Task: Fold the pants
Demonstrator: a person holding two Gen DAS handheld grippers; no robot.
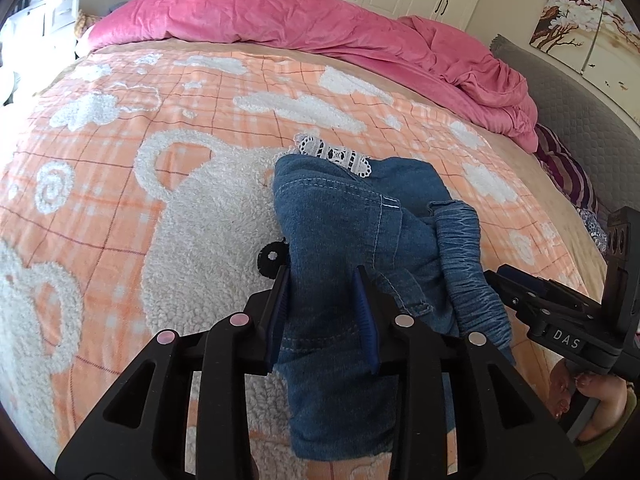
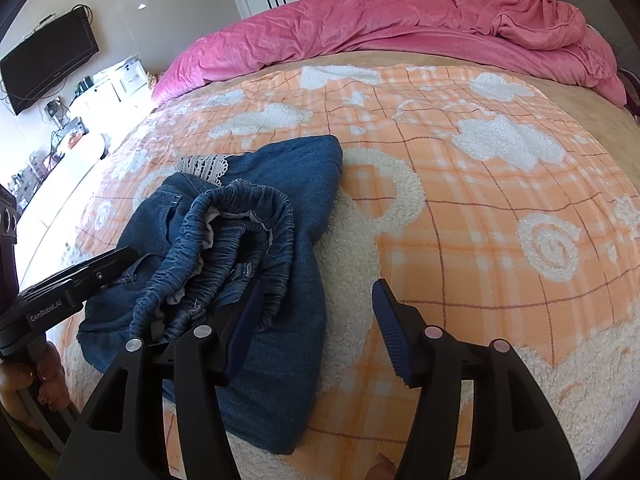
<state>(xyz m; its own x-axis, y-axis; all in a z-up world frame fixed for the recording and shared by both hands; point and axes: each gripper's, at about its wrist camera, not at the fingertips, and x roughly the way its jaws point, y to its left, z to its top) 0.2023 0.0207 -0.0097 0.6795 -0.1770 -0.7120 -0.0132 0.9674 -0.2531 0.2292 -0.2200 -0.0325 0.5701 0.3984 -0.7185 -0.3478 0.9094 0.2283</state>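
The left gripper (image 1: 324, 280) has its blue pads set narrowly on either side of a fold of the denim pants (image 1: 352, 240), pinching the cloth that runs up between them. The right gripper (image 2: 318, 292) stands spread; its left pad rests against the edge of the pants (image 2: 248, 240), its right pad over bare blanket (image 2: 480, 208), nothing gripped between them.

The pants lie bunched near the middle of the orange checked blanket (image 1: 160, 128), with a white lace trim (image 1: 334, 156) at their far end, toward twelve o'clock. Only the right wrist view shows the gathered elastic waistband (image 2: 240, 232) lying open on top of the heap, and the left tool entering at nine o'clock. The left wrist view shows the right tool entering at three o'clock, a hand (image 1: 588, 396) gripping its handle at four o'clock. Both tools tilt downward toward the bed. A pink duvet (image 1: 300, 16) is heaped along the far edge.
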